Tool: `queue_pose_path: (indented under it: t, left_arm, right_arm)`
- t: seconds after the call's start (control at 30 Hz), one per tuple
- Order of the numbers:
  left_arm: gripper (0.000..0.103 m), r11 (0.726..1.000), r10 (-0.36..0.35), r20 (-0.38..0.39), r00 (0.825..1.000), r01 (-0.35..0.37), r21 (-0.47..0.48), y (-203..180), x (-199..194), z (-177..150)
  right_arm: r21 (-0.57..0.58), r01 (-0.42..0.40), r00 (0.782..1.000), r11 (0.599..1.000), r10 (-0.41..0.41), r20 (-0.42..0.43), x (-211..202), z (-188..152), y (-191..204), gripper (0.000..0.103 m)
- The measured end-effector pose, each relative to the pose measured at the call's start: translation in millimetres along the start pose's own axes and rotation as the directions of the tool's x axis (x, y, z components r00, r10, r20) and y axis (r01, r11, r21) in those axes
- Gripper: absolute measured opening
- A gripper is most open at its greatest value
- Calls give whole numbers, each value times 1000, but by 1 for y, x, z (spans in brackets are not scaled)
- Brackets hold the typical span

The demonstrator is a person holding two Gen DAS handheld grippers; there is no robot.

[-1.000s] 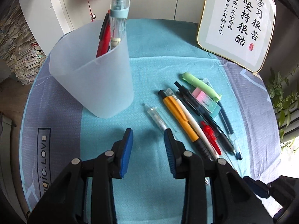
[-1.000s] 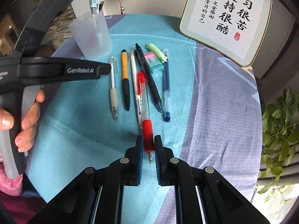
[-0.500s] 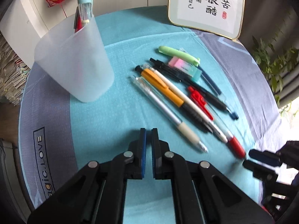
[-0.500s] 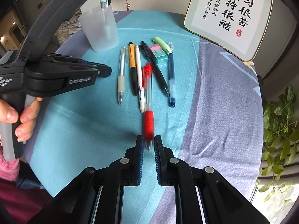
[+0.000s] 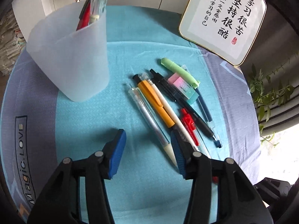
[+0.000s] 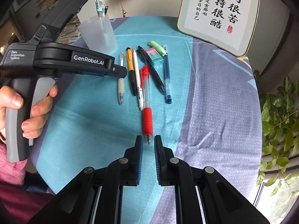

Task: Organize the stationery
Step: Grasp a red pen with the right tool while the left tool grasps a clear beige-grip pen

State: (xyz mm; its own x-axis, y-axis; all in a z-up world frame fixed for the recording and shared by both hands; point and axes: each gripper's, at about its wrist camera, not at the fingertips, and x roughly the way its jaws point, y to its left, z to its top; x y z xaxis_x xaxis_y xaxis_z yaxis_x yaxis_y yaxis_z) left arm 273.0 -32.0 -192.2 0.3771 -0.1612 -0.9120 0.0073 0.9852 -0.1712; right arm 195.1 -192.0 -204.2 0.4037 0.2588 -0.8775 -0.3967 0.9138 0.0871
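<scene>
Soft daylight, blown-out right edge

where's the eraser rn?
In the left wrist view the pink-and-teal eraser lies on the teal cloth, right of centre, lying over the black pen, with the green highlighter just beyond it.

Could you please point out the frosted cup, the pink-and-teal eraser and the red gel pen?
frosted cup (image 5: 74,63), left wrist view, front wall.
pink-and-teal eraser (image 5: 182,87), left wrist view, top face.
red gel pen (image 6: 147,118), right wrist view, rubber grip.
</scene>
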Motion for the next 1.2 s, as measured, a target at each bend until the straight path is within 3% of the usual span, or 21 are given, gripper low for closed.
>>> queue_pose_path:
  t: [0.1,0.2,0.33,0.5,0.77,0.9,0.97,1.1,1.2]
  left_arm:
    - [21,998,65,10,998,-65,1,-2,3,6]
    - [18,997,81,16,997,-81,-12,-1,6,13]
    - [9,994,96,11,995,-96,56,-4,5,8]
    - [9,990,38,-18,999,-36,135,8,-7,-17]
    - [9,979,38,-25,999,-33,199,21,-23,-52]
    - [10,972,57,-8,998,-54,228,20,-19,-55]
    - [13,973,52,-7,999,-49,227,20,-17,-52]
    - [32,979,58,2,998,-57,196,17,-12,-41]
    - [32,978,72,11,997,-73,197,16,-10,-38]
  right_arm:
    - [12,6,1000,1000,-6,3,2,4,-3,12]
    - [12,5,1000,1000,-5,7,3,10,-2,12]
    - [-23,25,1000,999,-25,4,9,18,5,12]
    - [-35,22,999,999,-23,-26,19,24,8,12]
    - [-105,53,998,993,-57,-38,25,23,18,12]
    - [-161,43,992,986,-61,-109,14,1,22,12]
    - [-162,44,990,986,-64,-122,10,-3,21,12]
    - [-140,93,989,986,-107,-98,15,14,19,13]
    - [-139,87,991,987,-100,-93,26,32,20,14]
